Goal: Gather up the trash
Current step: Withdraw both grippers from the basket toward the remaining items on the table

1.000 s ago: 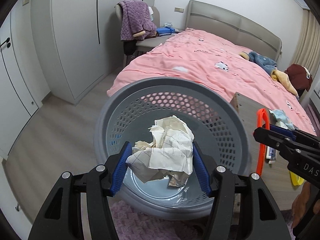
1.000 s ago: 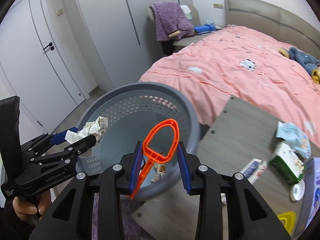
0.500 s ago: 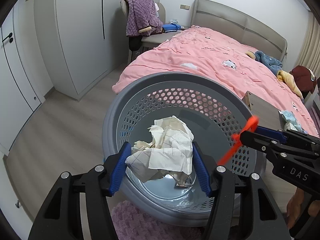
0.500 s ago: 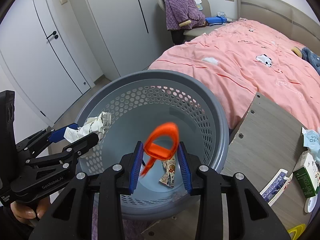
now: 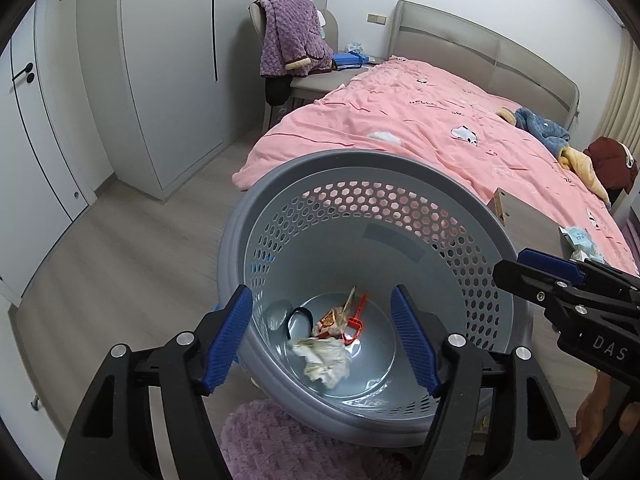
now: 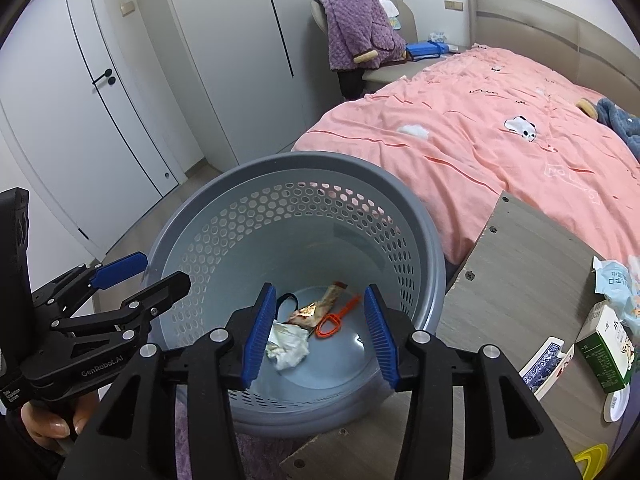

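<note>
Both grippers, left gripper (image 5: 322, 334) and right gripper (image 6: 320, 330), hang with fingers spreading, nothing between them, above the round grey perforated plastic basket (image 5: 440, 184); crumpled white paper (image 5: 324, 360) and orange plastic clip (image 6: 332, 320) lie inside.

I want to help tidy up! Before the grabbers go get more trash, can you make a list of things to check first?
1. Crumpled paper landed in the grey basket: ok.
2. Orange plastic piece is in the basket too: ok.
3. Left gripper empty, jaws opening with nothing between them: ok.
4. Right gripper empty, jaws opening: ok.
5. More trash waiting on the wooden table, such as the pale blue packet and the green carton: ok.
6. Whether the green carton is empty and really trash: cannot tell.
</note>
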### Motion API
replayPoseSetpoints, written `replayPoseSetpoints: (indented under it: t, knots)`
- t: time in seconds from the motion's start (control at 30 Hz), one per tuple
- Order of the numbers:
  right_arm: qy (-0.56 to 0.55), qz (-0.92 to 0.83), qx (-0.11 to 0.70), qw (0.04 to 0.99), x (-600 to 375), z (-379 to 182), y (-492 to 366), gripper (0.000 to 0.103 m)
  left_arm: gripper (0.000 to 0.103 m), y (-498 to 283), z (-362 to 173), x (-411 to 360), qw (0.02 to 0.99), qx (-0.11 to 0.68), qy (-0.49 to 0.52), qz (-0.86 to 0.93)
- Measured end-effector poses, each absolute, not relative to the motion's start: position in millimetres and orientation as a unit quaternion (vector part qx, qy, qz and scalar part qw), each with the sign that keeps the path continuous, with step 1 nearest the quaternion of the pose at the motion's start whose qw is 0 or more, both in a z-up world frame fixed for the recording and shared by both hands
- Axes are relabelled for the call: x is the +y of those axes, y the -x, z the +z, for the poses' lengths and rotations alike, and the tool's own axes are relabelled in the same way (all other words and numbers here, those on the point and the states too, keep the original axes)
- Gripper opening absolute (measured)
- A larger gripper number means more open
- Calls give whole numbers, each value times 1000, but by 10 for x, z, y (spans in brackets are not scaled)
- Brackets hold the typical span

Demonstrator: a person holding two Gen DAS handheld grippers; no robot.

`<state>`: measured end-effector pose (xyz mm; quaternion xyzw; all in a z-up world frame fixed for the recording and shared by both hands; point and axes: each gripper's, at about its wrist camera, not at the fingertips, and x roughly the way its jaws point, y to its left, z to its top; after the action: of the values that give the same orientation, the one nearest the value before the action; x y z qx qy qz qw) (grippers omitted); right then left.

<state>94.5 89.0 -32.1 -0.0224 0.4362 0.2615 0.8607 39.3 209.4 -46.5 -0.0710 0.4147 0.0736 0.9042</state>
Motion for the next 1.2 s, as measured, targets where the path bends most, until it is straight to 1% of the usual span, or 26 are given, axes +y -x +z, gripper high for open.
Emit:
replayPoseSetpoints:
  t: [0.4, 0.7, 1.1, 1.2]
  knots:
    - [20, 261, 431, 863, 845, -302, -916, 47, 69, -311, -404, 2090, 906, 410, 68, 83]
    - [17, 259, 427, 866, 815, -287, -876, 49, 69, -264, -339, 2067, 908, 405, 66, 83]
    - [10, 250, 417, 874, 693, -228, -773, 57, 70, -159, -260, 1941, 912, 400, 58, 72]
    - [7, 246, 414, 876, 641, -211, -732, 62, 70, -124, -241, 1892, 912, 400, 56, 68]
